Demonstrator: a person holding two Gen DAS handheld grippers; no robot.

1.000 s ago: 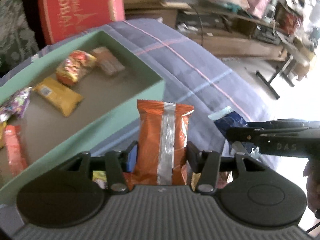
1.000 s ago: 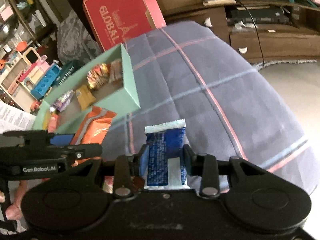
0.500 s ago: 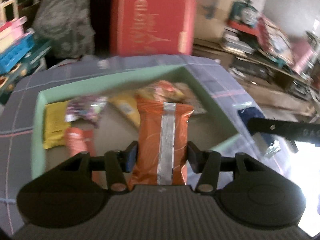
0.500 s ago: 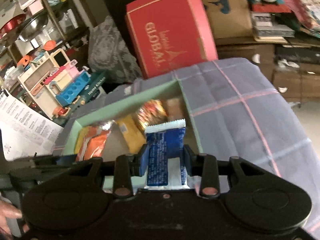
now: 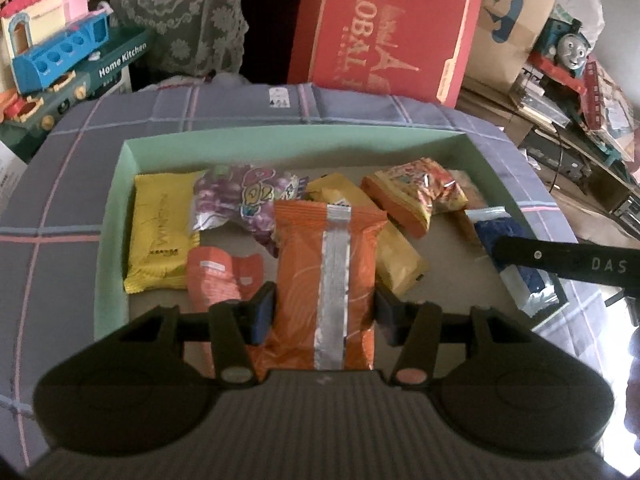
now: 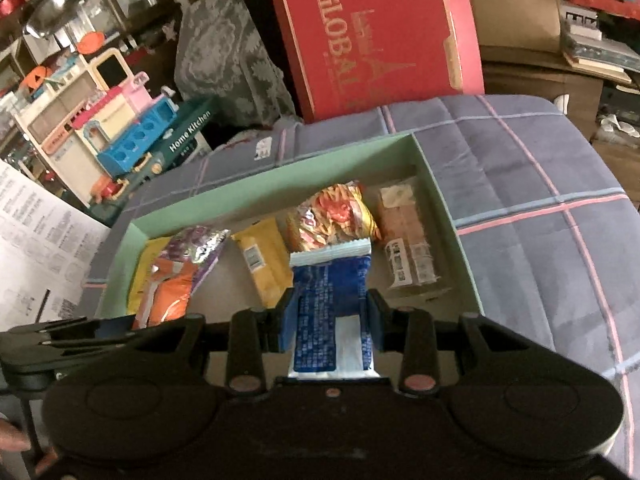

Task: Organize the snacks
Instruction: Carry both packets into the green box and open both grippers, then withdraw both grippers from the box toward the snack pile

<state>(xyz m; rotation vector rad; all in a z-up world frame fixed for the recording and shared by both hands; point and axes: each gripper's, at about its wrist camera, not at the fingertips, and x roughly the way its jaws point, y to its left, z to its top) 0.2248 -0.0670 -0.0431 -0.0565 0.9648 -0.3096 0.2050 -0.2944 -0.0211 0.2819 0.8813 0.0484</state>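
Left wrist view: purple-grey plaid cloth [image 5: 432,120], soft and quilted, with pink and pale-blue lines, spread under everything. Behind it, a big red cardboard box [image 5: 384,28] with gold lettering. On the cloth, a shallow mint-green tray [image 5: 110,216], rectangular, matte card walls, brown floor, holding crinkly snack packs: flat yellow packet [image 5: 162,232], glossy purple bag [image 5: 240,196], long yellow bar [image 5: 392,252], orange-red noodle-print bag [image 5: 416,192]. Above the tray's near half, orange foil packet [image 5: 326,280], pillow-shaped with a silver seam down the back, clamped upright between the left gripper [image 5: 324,312] pads. At the right edge, the right gripper [image 6: 328,316] gripping a blue wrapper [image 6: 330,308], small white print, pale crimped ends, held over the tray's right half. Beside it on the tray floor, a clear-wrapped brownish block [image 6: 408,236], perhaps wafers.
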